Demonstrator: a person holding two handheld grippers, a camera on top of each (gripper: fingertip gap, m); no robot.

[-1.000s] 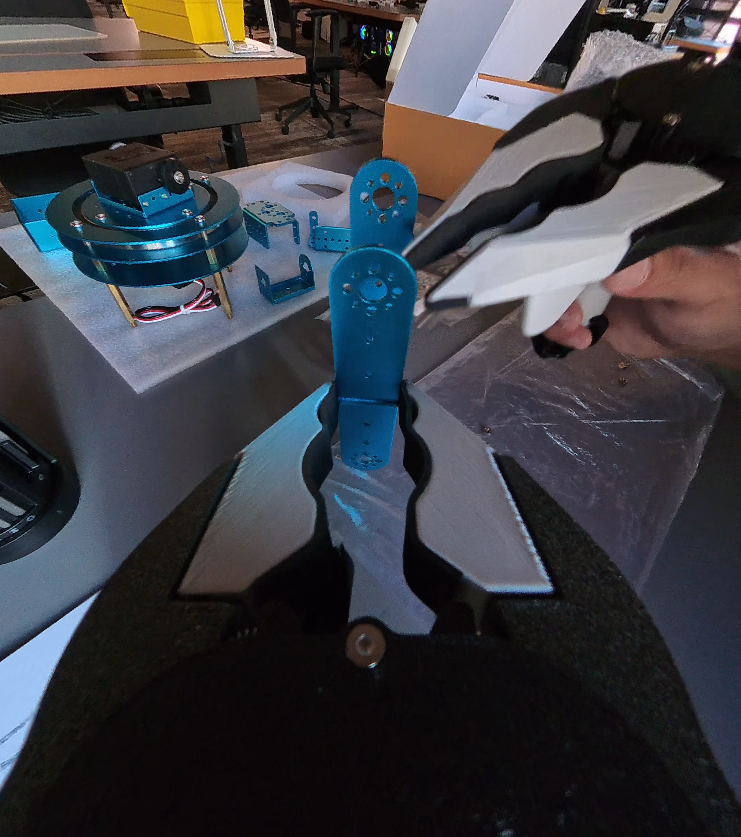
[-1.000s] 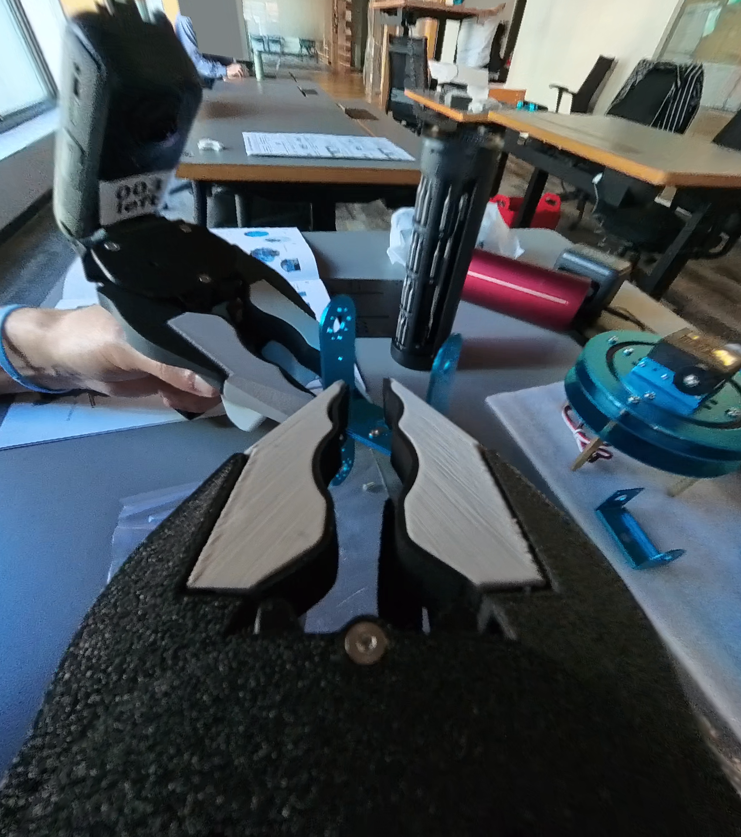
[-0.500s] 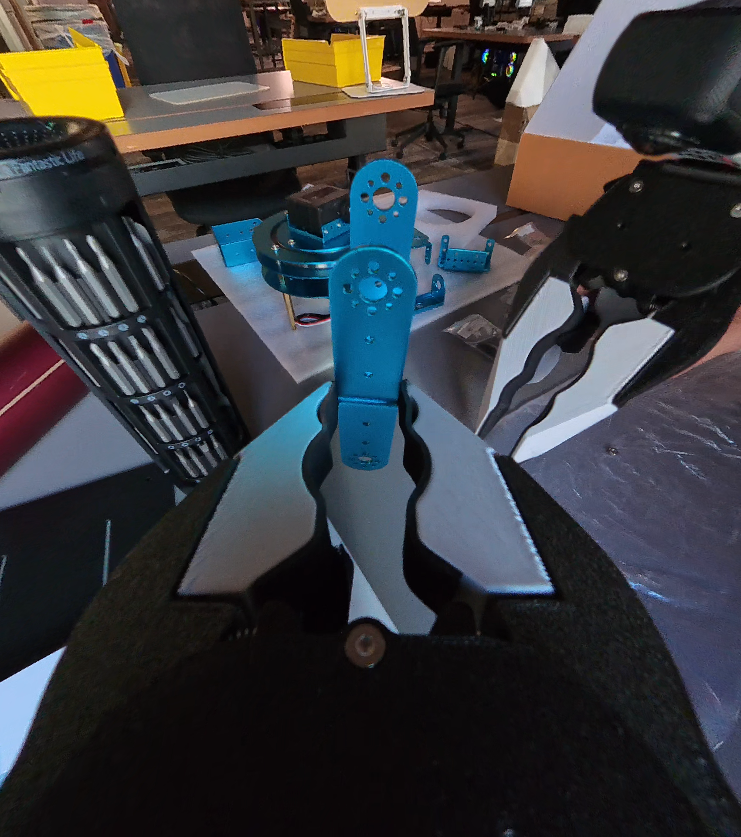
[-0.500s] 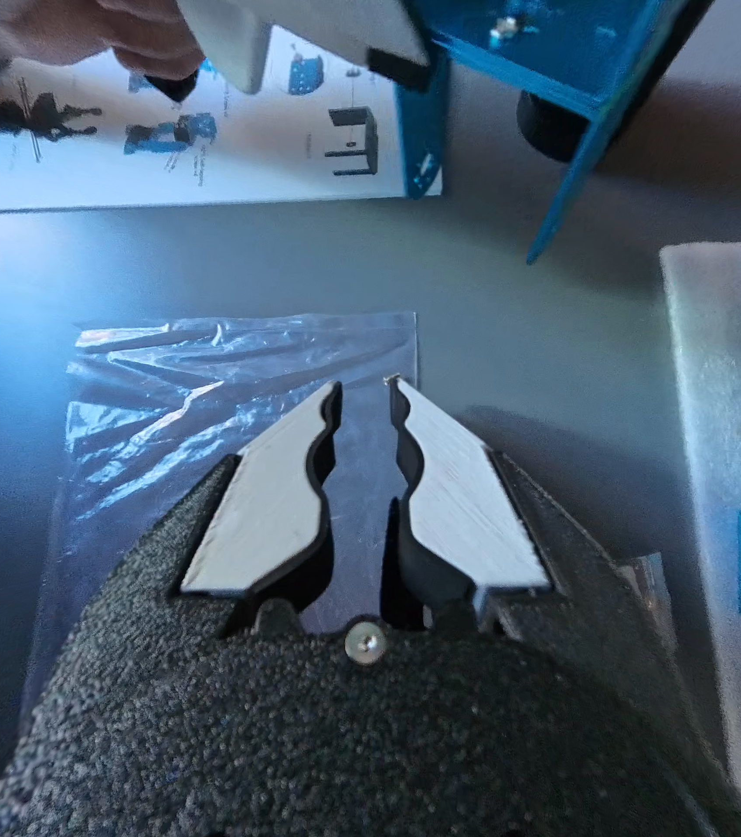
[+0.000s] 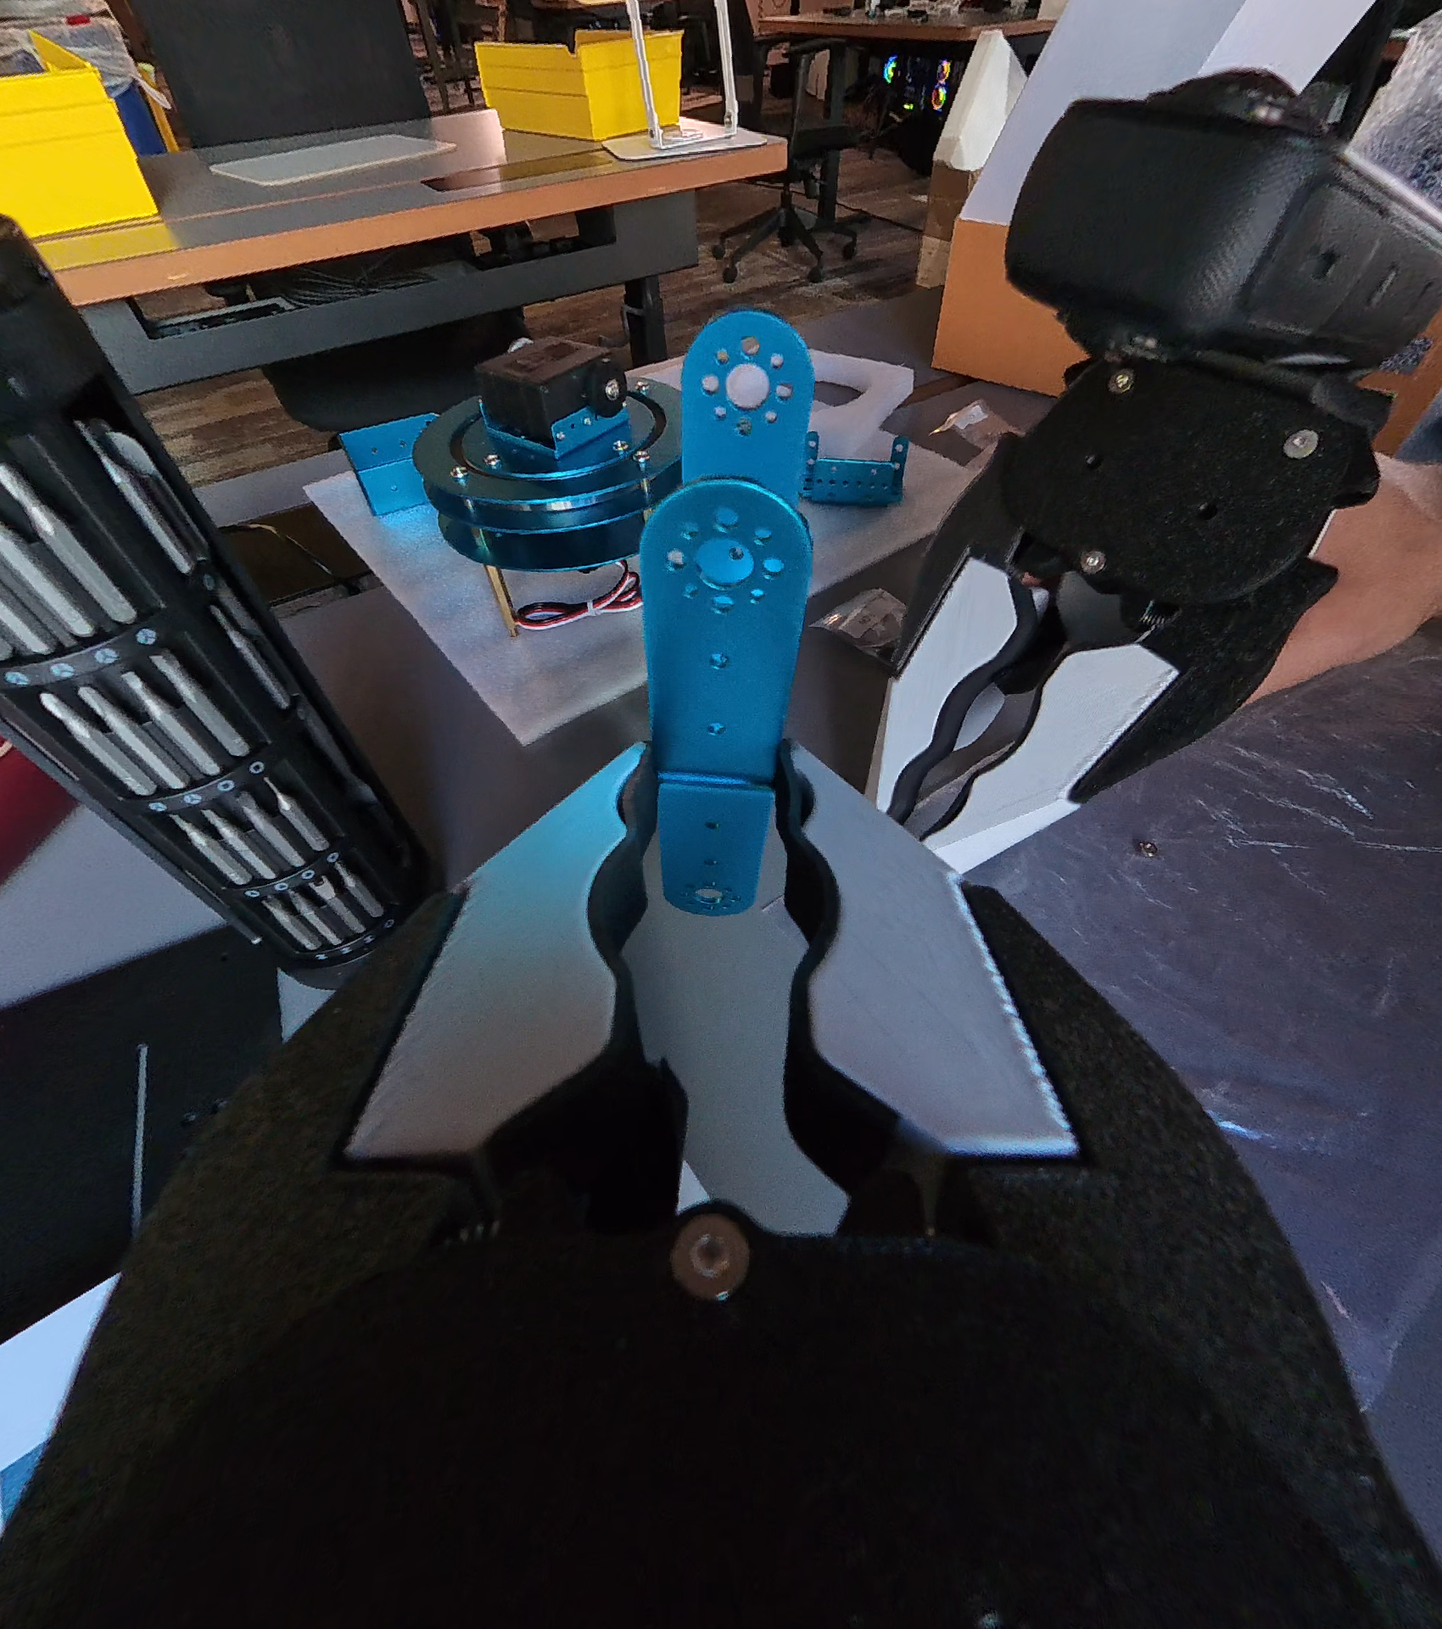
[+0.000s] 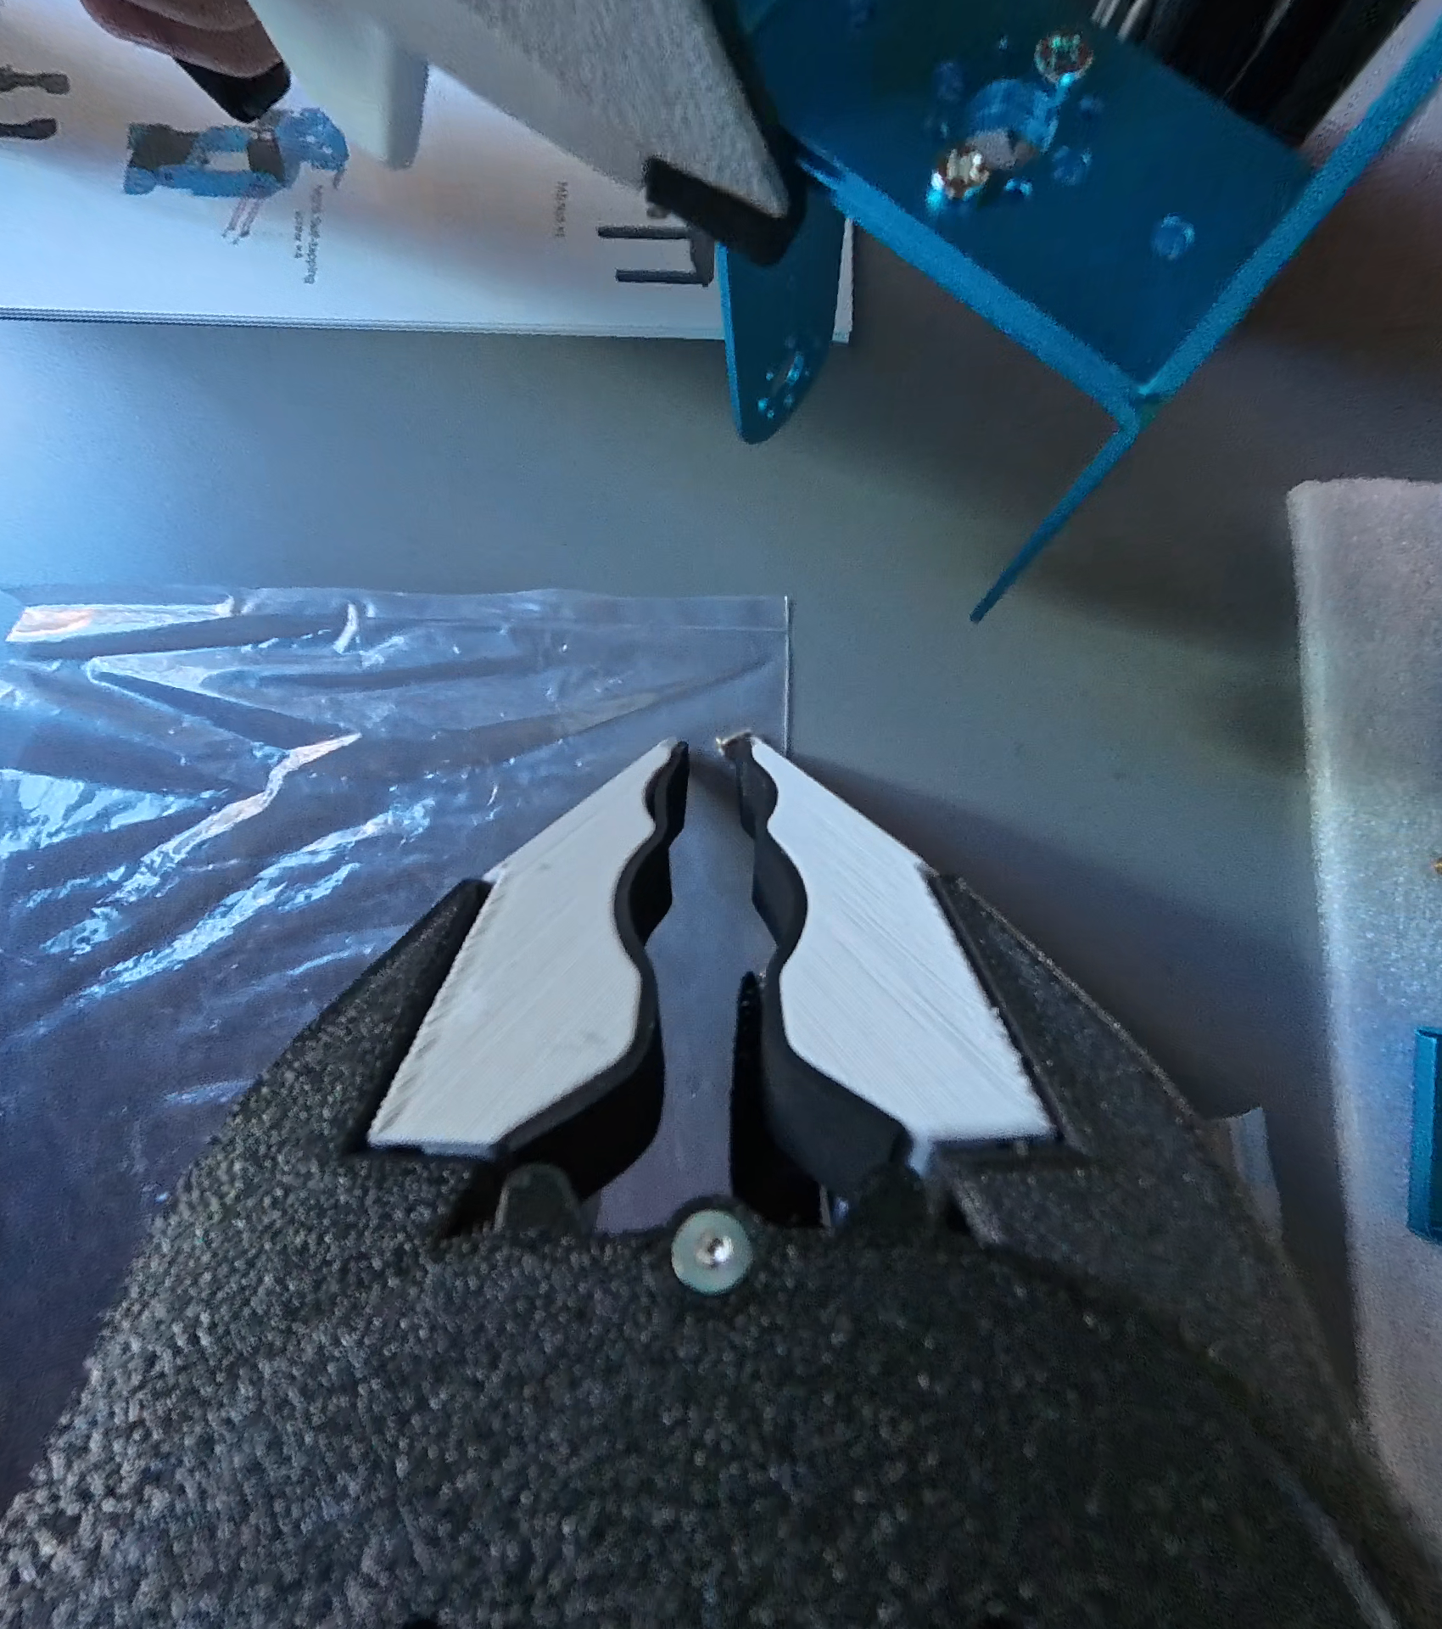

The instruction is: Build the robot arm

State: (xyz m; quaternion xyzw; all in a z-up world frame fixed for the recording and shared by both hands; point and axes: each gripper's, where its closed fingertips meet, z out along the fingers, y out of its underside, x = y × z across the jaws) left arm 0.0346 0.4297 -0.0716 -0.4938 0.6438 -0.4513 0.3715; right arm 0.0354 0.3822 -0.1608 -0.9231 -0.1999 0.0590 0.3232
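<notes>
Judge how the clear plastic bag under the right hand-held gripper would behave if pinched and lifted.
The clear plastic bag would probably be floppy: it lies creased and wrinkled on the grey table. It looks thin and nearly empty, so likely very light. Its glossy film may slip between the narrowly parted fingertips of the right hand-held gripper.

The left wrist view looks level across the surface [image 5: 453,776] toward distant desks. The right wrist view faces straight down, close over a plastic bag [image 6: 277,793]. Both views share the blue bracket [image 5: 722,652] and the foam sheet [image 6: 1405,793].
</notes>
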